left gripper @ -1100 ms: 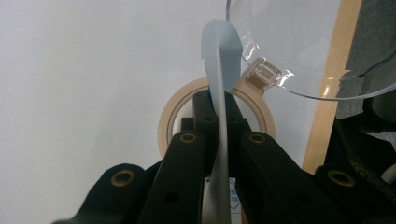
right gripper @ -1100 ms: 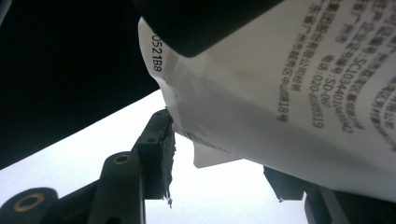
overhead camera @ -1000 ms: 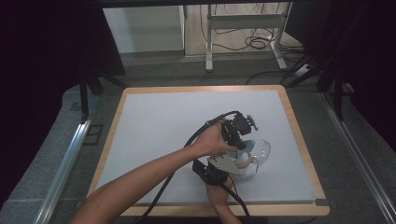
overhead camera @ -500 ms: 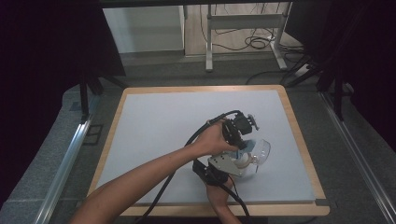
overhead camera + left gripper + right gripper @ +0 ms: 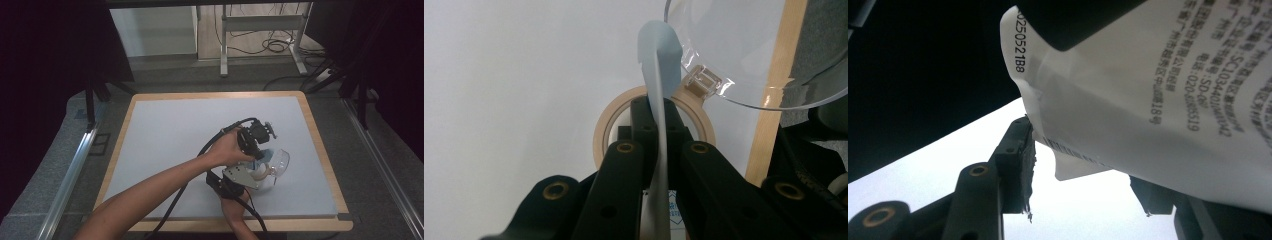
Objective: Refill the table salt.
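My left gripper point(image 5: 659, 117) is shut on a thin light-blue packet point(image 5: 658, 65), seen edge-on and standing up between its jaws. Under those jaws a beige tape roll point(image 5: 601, 132) lies on the white table. A clear plastic bowl point(image 5: 744, 55) with a small tab sits just beyond it. In the right gripper view the packet's white printed face point(image 5: 1148, 100) hangs across my right gripper point(image 5: 1083, 160), one corner dipping between its jaws, which stand apart. From above, the left gripper point(image 5: 262, 152) sits over the packet point(image 5: 266, 154) beside the bowl point(image 5: 282, 161), with the right gripper point(image 5: 256, 174) close below it.
The white table top point(image 5: 175, 140) has a wooden rim point(image 5: 320, 145) close to the right of the bowl. Black cables trail from both grippers toward the near edge. Desk legs and floor cables lie beyond the far side.
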A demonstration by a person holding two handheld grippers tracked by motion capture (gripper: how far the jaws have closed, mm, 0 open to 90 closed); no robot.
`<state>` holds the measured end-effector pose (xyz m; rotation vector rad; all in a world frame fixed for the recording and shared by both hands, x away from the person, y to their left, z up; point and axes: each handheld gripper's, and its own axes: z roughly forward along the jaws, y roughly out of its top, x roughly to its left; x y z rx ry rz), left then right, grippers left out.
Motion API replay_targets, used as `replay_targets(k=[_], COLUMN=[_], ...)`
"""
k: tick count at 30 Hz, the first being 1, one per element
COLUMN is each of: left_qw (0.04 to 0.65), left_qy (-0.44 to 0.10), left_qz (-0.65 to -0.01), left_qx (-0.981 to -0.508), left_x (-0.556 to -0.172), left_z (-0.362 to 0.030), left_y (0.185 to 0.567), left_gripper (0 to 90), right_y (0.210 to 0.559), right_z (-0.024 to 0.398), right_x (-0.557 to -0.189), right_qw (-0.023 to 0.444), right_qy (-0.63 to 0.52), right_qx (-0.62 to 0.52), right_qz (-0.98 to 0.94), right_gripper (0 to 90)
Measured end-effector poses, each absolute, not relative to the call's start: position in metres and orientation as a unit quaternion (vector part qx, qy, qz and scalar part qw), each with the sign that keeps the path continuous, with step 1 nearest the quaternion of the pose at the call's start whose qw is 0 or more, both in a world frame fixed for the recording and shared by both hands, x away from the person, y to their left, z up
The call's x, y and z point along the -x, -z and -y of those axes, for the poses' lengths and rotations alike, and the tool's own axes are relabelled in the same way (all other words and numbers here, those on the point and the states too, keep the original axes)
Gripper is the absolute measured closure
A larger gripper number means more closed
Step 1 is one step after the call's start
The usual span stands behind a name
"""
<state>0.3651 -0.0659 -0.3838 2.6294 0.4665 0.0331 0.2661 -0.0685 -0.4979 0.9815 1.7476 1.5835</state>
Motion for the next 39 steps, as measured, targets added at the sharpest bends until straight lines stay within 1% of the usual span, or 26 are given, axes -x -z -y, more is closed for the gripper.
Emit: replay_targets(k=[39], left_qw=[0.231], left_qy=[-0.014], left_qz=[-0.168], left_qx=[-0.958], left_x=[-0.3654], left_z=[0.0663], left_y=[0.3847], left_gripper=[90.0], right_y=[0.4983], right_z=[0.0684], right_x=[-0.2677], right_qw=[0.29], right_qy=[-0.594], right_qx=[-0.366], right_qz=[-0.655], right_gripper=[49.6])
